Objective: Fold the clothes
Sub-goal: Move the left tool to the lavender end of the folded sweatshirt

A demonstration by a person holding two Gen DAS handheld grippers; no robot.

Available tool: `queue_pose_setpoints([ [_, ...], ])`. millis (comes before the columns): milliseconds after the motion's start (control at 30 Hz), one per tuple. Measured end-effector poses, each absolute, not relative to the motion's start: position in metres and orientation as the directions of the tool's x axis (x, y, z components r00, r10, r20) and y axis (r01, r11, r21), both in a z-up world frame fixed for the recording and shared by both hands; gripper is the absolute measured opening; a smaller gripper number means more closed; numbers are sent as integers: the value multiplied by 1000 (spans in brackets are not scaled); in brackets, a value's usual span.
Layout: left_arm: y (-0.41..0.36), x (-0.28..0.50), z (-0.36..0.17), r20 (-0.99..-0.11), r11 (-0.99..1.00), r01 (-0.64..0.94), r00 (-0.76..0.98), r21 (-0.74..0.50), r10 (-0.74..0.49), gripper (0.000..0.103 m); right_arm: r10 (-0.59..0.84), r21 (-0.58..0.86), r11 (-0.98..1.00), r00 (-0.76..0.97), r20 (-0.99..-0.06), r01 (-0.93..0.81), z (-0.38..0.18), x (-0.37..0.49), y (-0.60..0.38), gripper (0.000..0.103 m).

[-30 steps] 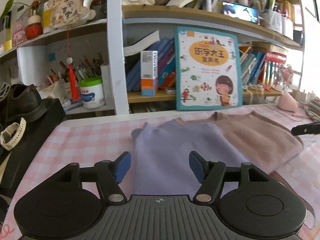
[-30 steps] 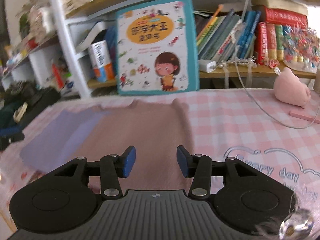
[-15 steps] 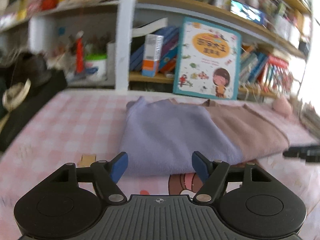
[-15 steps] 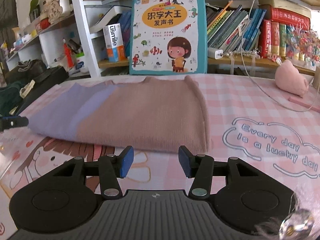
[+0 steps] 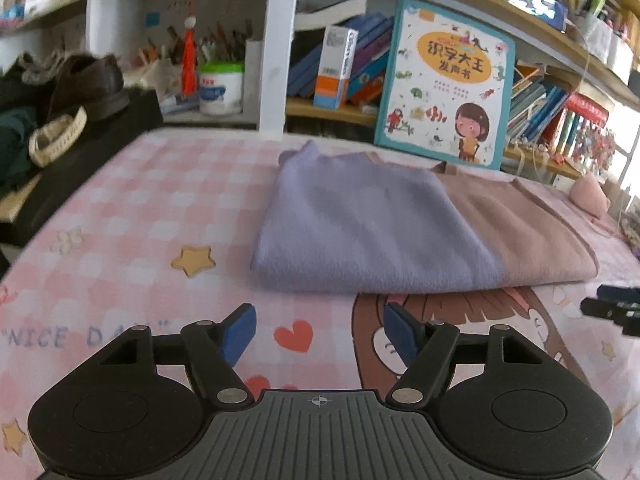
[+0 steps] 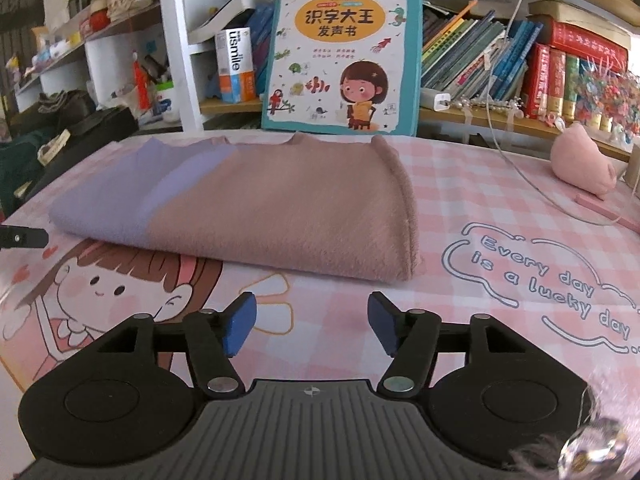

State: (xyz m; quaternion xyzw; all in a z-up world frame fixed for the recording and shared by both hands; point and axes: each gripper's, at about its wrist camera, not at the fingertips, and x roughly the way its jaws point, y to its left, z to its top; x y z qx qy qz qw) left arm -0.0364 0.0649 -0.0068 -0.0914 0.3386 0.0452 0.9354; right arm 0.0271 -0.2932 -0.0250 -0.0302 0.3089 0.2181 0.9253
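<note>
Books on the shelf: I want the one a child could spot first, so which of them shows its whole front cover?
The teal-edged picture book with the cartoon girl; it faces forward, while the other books show only spines.

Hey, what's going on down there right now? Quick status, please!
Left gripper open, empty; right gripper same. Folded lilac-and-dusty-pink knit garment flat on pink checked tablecloth, just beyond both. Nothing between fingers and cloth.

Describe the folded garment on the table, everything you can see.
The garment is soft, fuzzy knit, lilac on its left part and dusty pink on its right. It lies folded flat into a rectangle on the pink checked tablecloth, in front of the picture book. Both grippers are open, short of its near edge, not touching it.
</note>
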Motion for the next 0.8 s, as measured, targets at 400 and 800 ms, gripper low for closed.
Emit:
queue_pose_setpoints([
  [400,100,-26,-16,-634,855,-319,774,-409,-14,79,346,19,908,725,-596,-418,-33,26,-291,72],
  [800,136,-19,-31,-547,637,-403,836,-657,-34,43,337,14,910,718,-609,-415,-35,27,-289,87],
])
